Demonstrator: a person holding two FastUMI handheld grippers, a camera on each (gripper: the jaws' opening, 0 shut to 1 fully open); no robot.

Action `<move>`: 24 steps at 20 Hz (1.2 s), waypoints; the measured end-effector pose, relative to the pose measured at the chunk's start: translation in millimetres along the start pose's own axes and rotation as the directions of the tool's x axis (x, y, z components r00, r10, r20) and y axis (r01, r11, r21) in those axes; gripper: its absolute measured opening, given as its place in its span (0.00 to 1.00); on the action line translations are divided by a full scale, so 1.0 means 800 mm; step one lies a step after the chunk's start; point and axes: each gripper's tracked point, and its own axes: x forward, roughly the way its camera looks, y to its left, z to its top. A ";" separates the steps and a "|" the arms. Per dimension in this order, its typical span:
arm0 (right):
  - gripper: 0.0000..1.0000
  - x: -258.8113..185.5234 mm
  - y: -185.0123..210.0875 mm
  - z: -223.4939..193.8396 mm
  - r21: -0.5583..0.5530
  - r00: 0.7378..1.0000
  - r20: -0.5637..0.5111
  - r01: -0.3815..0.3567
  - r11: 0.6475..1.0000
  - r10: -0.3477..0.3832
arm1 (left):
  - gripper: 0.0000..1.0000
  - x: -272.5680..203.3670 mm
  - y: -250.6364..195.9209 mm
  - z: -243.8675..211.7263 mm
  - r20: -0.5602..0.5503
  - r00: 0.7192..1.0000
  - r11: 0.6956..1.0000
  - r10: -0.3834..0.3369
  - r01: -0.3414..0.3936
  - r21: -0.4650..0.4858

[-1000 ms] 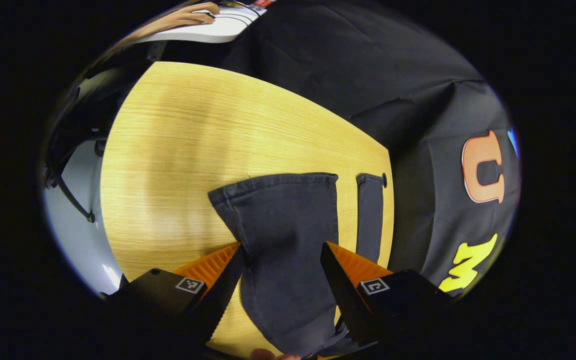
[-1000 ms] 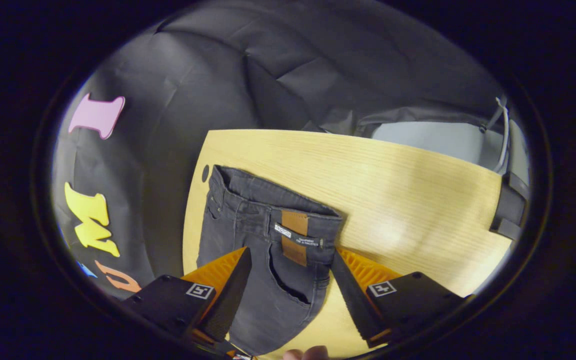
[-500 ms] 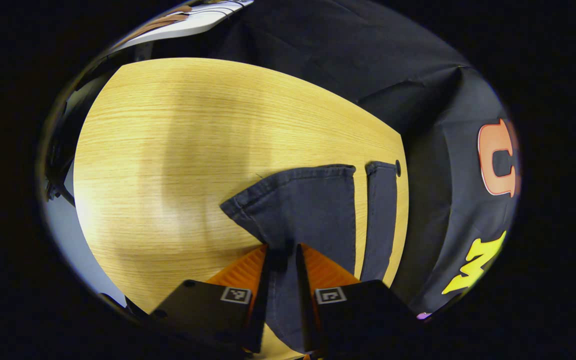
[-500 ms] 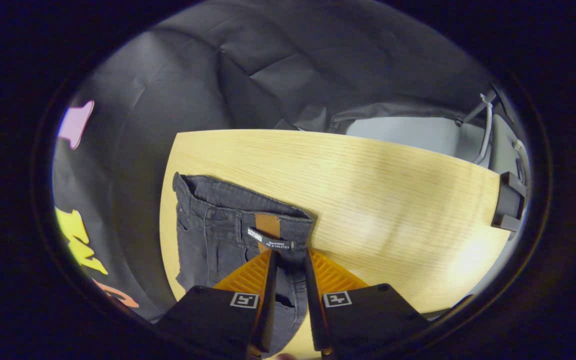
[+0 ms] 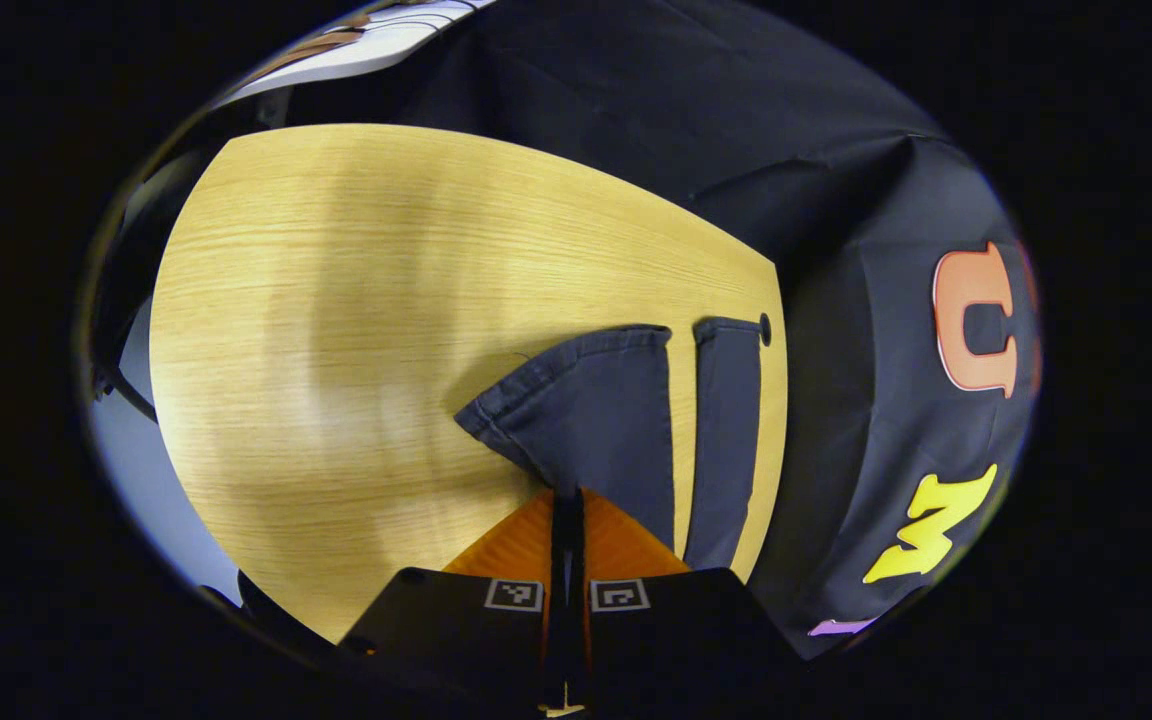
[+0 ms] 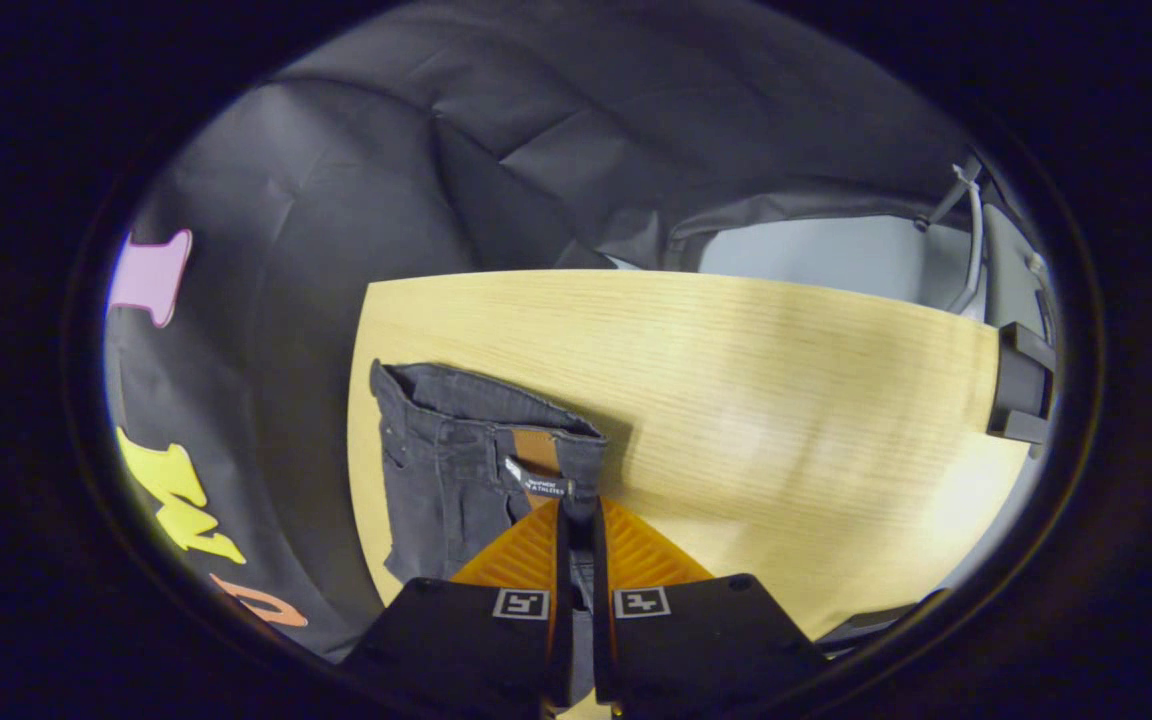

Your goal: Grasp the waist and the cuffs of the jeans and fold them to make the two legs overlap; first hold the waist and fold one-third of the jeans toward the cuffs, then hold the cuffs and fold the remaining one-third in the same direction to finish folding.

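Observation:
Dark grey jeans lie along one edge of the wooden table. In the left gripper view the near leg's cuff (image 5: 586,400) is bunched and lifted, with my left gripper (image 5: 567,500) shut on its fabric. The far leg's cuff (image 5: 728,420) lies flat beside it. In the right gripper view the waist (image 6: 476,440) with its brown leather patch (image 6: 534,450) is pulled up off the table, and my right gripper (image 6: 574,510) is shut on the waistband just below the patch.
Bare wooden table (image 5: 356,330) stretches away from the jeans in both views. The black cloth wall (image 6: 556,150) hangs right behind the table edge where the jeans lie. A black bracket (image 6: 1016,390) sits at the table's far end.
Both grippers went from wide open around the denim to shut on it. The near cuff and the waist have bunched and risen off the table.

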 end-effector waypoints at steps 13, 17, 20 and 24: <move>0.01 -0.076 0.131 -0.007 -0.116 0.987 -0.015 -0.158 0.981 0.158 | 0.03 -0.043 -0.138 0.026 -0.079 0.993 0.988 -0.086 0.095 0.126; 0.01 -0.064 0.184 -0.002 -0.160 0.986 -0.019 -0.169 0.973 0.168 | 0.03 -0.006 -0.178 0.045 -0.101 0.993 0.967 -0.055 0.078 0.241; 0.01 -0.045 0.219 -0.001 -0.172 0.985 -0.025 -0.171 0.970 0.170 | 0.04 0.024 -0.215 0.054 -0.129 0.991 0.948 -0.047 0.085 0.308; 0.01 -0.001 0.264 0.017 -0.172 0.986 -0.013 -0.168 0.971 0.168 | 0.03 0.074 -0.254 0.068 -0.160 0.987 0.944 -0.006 0.058 0.325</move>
